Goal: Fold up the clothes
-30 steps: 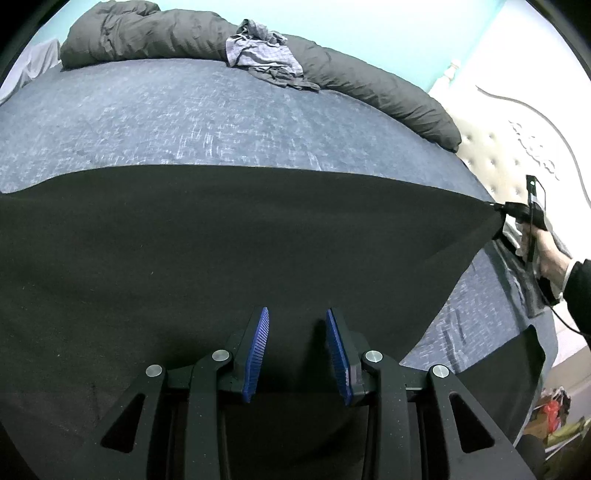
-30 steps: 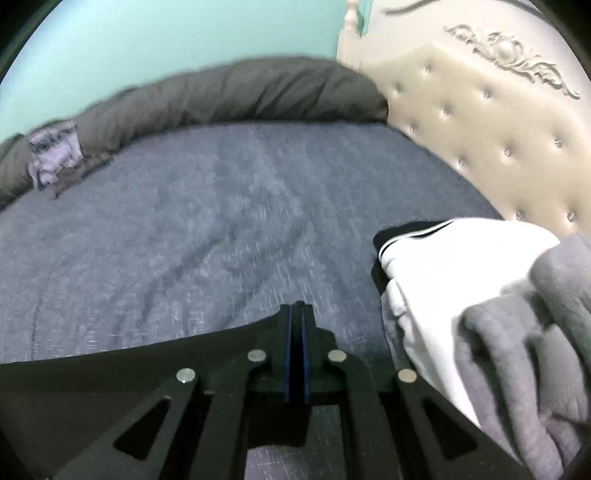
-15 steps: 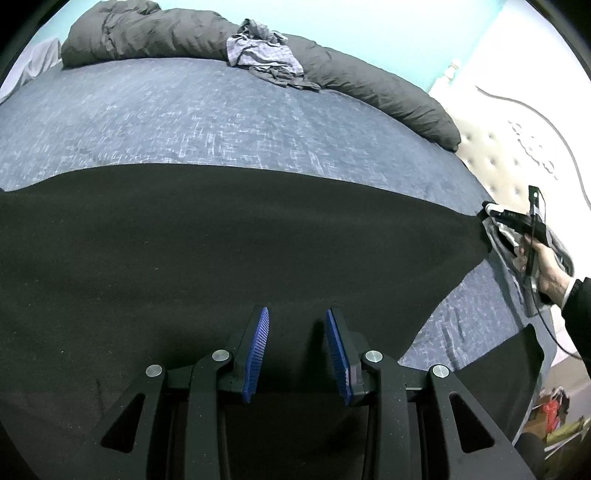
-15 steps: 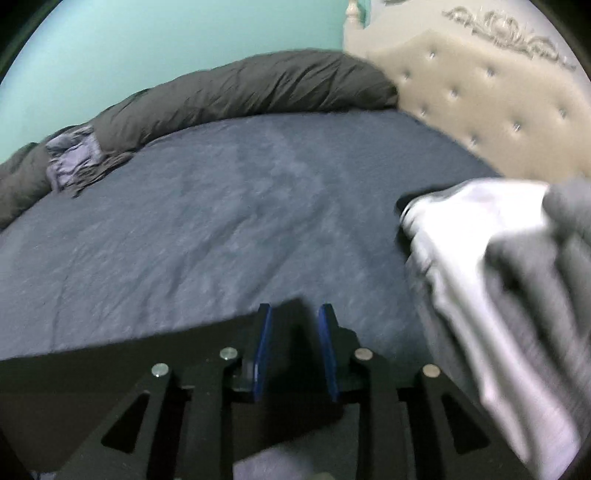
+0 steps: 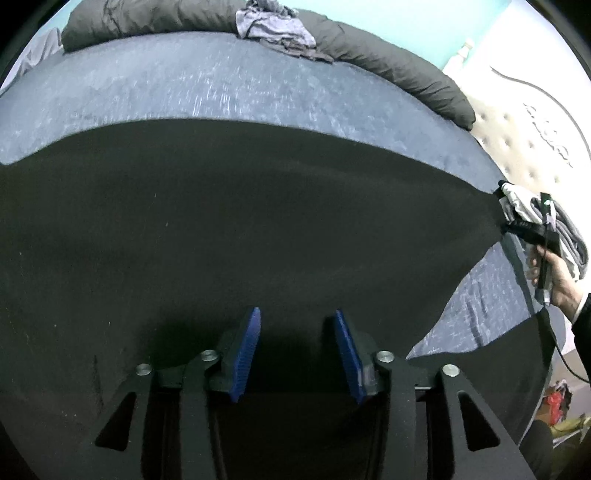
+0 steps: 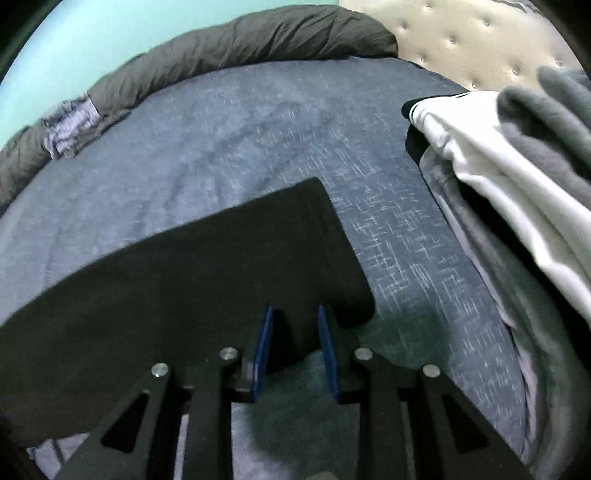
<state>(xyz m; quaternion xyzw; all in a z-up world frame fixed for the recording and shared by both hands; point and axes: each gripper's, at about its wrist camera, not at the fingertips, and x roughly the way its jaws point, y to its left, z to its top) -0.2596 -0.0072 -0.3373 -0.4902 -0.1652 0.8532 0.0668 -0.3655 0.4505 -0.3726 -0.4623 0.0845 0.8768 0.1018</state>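
My left gripper (image 5: 295, 350) jaws gape over the black garment (image 5: 240, 229); my right gripper (image 6: 295, 350) jaws hang open at its corner on the bed (image 6: 229, 122).

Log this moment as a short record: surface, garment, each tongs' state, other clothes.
surface: bed with blue-grey sheet
garment: black cloth spread flat on the bed
left tongs: open, over the black cloth, gripping nothing
right tongs: open, at the cloth's corner, gripping nothing
pile: white and grey clothes stacked right of the cloth, near the headboard
far edge: dark duvet rolled along the wall, a crumpled light garment on it
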